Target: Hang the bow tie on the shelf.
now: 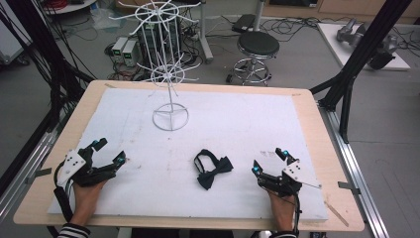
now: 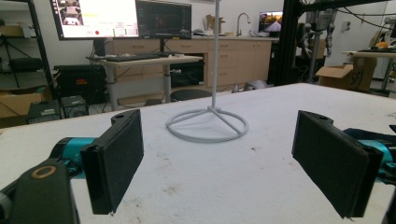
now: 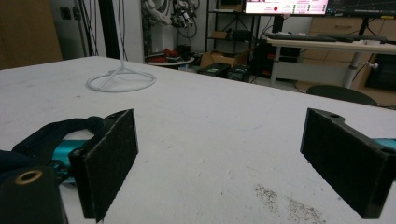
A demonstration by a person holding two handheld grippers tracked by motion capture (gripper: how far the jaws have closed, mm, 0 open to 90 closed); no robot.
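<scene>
A black bow tie [image 1: 213, 169] with its neck strap lies on the white mat between my two grippers. Part of its strap [image 3: 56, 129] peeks out behind the left jaw in the right gripper view. A white wire display stand [image 1: 168, 74] with hook arms rises from a ring base [image 1: 171, 118] at the back of the mat; the base [image 2: 207, 124] lies straight ahead in the left gripper view and the same base [image 3: 121, 80] is far left in the right gripper view. My left gripper [image 1: 110, 151] rests open at the mat's left. My right gripper [image 1: 268, 161] rests open right of the bow tie. Both hold nothing.
The white mat [image 1: 247, 114] covers a wooden table [image 1: 324, 148]. Behind the table stand a black stool [image 1: 257, 47], cables and equipment boxes [image 1: 124, 49]. Black frame posts [image 1: 356, 59] rise at the right. Desks and monitors [image 2: 121, 18] fill the room beyond.
</scene>
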